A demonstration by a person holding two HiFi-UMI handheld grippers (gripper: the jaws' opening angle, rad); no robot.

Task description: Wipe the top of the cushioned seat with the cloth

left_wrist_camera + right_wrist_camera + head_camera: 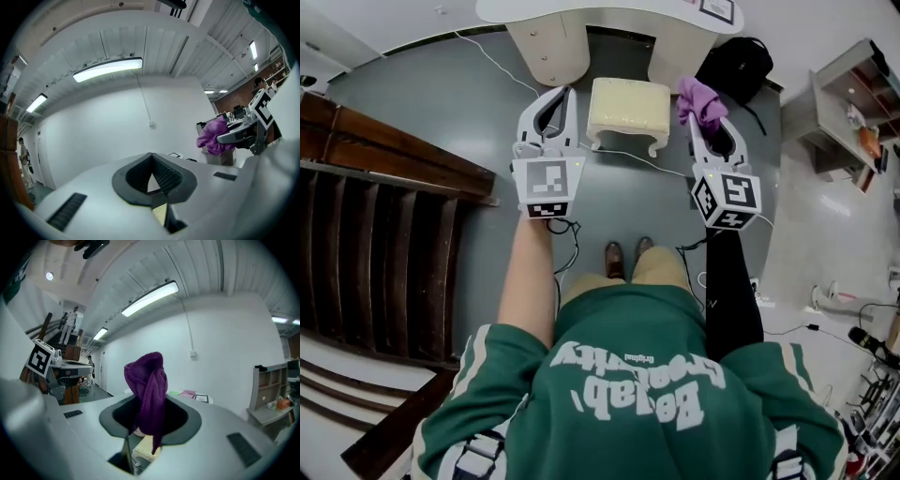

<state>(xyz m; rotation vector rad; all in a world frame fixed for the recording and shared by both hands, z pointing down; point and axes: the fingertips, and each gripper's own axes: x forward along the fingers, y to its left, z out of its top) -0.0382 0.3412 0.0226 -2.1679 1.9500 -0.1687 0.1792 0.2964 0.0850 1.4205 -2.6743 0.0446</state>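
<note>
Person in green top (628,394) at bottom of frame, 2 shoes (615,261) showing on the grey floor (441,103). Both arms reach fwd, roughly parallel: left forearm (532,281) bare, right in black sleeve (731,291). 2 grippers. The left gripper (562,94) is at centre-left, jaws closed tip to tip w/ nothing between. The right gripper (710,127) is at centre-right, clamped on 1 purple cloth (701,101), which bunches up over its jaws. 1 cream cushioned seat (628,105) sits on the floor at upper centre, between the gripper tips. The cloth is just right of it, no contact visible. Beyond: 1 black bag (736,66) upper right, pale tabletop (581,9) at top edge.
</note>
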